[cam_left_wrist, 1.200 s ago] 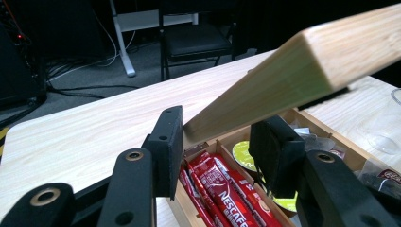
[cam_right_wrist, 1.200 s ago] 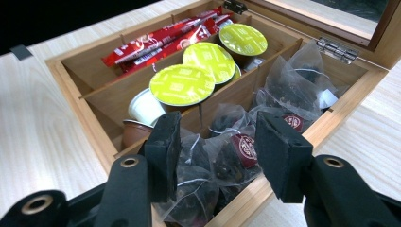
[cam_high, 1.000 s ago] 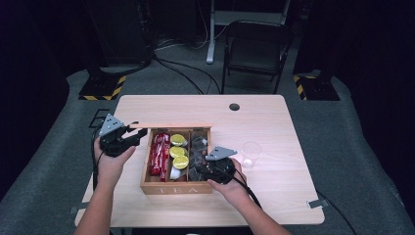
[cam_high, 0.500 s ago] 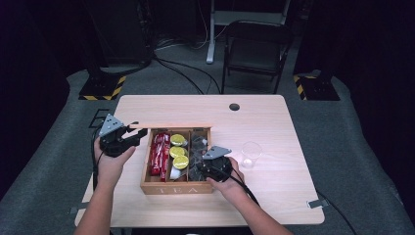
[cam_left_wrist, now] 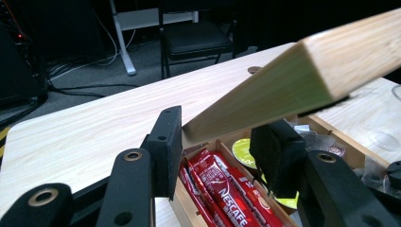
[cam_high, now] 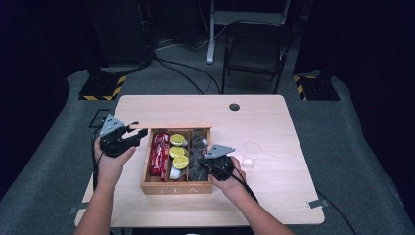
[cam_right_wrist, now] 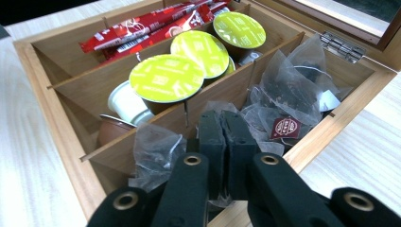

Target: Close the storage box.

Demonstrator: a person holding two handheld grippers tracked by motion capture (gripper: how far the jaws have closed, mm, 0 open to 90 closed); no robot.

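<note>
A wooden tea box [cam_high: 176, 188] stands open in the middle of the table. My left gripper [cam_high: 138, 134] [cam_left_wrist: 222, 137] is shut on the free edge of its raised lid [cam_high: 171, 127] [cam_left_wrist: 293, 85] and holds it up. My right gripper [cam_high: 200, 169] [cam_right_wrist: 226, 123] points down into the right compartment among the clear tea bags [cam_right_wrist: 283, 94]. Its jaws have just been closing. The pads now meet, and the thin film of a tea bag [cam_right_wrist: 156, 151] seems pinched between them. Green-lidded capsules [cam_right_wrist: 165, 78] fill the middle compartment, and red coffee sticks [cam_left_wrist: 222, 189] [cam_high: 159, 152] lie in the left one.
A clear plastic cup [cam_high: 251, 153] stands just right of the box. The tabletop has a cable hole [cam_high: 234, 106] near its far edge. A folding chair [cam_high: 257, 49] and cables are on the floor beyond the table.
My right gripper has edged slightly left over the tea bag compartment. The left gripper and the lid have kept still.
</note>
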